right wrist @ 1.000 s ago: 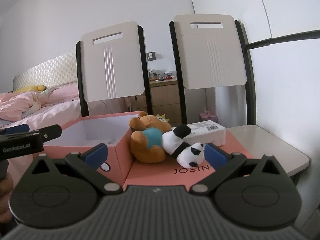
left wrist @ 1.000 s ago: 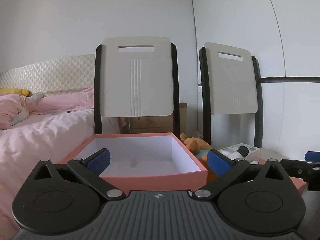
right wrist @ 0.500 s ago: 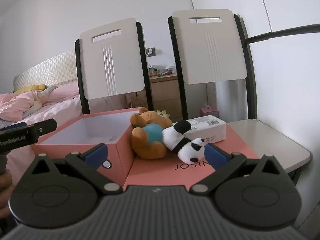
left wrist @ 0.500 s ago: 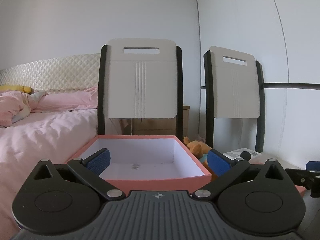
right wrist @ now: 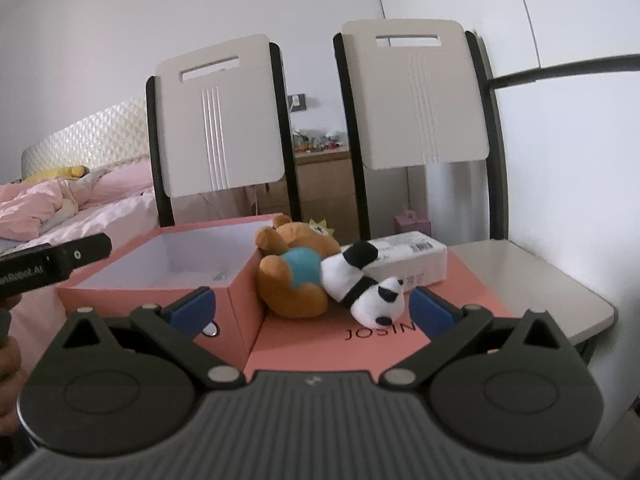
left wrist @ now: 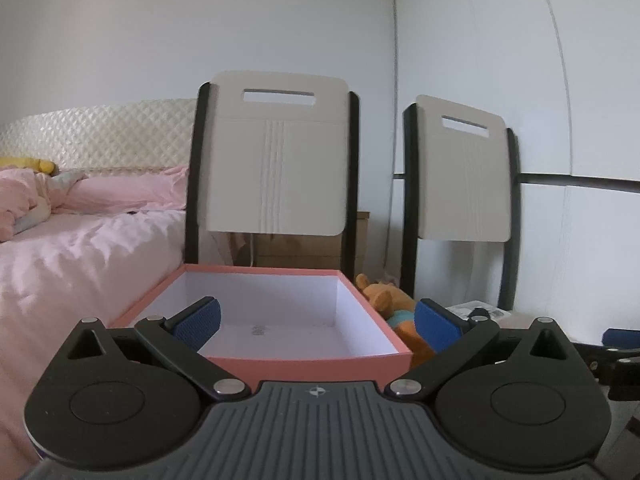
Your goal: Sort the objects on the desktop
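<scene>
- Plush toys, left wrist view: one shows, an orange bear (left wrist: 394,312), lying just right of the pink box (left wrist: 304,360) and partly hidden by its wall.
- One pink box, open at the top; its white inside holds only a small mark on the floor.
- Left tongs (left wrist: 316,320) spread wide with nothing between the two blue pads (left wrist: 200,318); they sit low in front of the box.
- Two white chairs (left wrist: 276,152) stand behind, and a bed (left wrist: 80,248) with pink bedding lies to the left.
- Right wrist view: two plush toys, the orange bear (right wrist: 296,276) and a panda (right wrist: 370,288), touching each other on the flat pink lid (right wrist: 360,340) beside the pink box (right wrist: 160,296).
- One white tissue pack (right wrist: 412,256) lies behind the panda, on the same lid.
- Lid and box rest on the table (right wrist: 532,276).
- Right tongs (right wrist: 312,308) gape wide and grip nothing, near the panda.
- Left tongs' arm (right wrist: 52,260) reaches in beside the box.
</scene>
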`<state>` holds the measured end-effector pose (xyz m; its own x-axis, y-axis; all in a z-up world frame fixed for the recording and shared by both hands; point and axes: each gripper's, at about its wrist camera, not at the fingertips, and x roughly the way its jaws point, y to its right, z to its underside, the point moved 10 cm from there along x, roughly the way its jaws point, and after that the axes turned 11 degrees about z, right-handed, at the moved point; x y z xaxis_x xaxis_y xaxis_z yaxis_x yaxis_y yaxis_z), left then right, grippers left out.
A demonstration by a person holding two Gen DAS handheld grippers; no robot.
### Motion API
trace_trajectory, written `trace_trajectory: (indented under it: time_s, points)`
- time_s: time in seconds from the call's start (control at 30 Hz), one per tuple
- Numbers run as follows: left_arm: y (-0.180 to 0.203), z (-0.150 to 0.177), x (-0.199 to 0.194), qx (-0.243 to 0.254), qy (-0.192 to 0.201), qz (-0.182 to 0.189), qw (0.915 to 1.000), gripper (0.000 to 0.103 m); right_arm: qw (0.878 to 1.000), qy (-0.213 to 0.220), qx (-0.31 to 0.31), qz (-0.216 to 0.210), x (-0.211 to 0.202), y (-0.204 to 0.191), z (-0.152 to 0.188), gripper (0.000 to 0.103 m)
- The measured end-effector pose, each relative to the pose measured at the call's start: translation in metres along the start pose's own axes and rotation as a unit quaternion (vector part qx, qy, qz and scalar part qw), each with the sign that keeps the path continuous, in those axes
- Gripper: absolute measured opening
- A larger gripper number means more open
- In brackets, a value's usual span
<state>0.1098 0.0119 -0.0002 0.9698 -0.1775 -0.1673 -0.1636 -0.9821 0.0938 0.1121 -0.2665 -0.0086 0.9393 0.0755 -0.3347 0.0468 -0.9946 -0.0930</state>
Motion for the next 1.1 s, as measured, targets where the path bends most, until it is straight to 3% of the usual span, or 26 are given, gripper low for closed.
trace_trajectory:
  time_s: [0.6,1.1]
  points:
    - [-0.006,0.018,0.018,0.02,0.009,-0.044,0.9988,0.103,0.999,-0.017,-0.016,-0.047,0.018,-0.013,-0.008,0.103]
    - [-0.011,0.041,0.041,0.015,0.005,-0.05,0.9986,0.103,0.997,-0.022,-0.003,-0.074,0.05,0.003,-0.026,0.103]
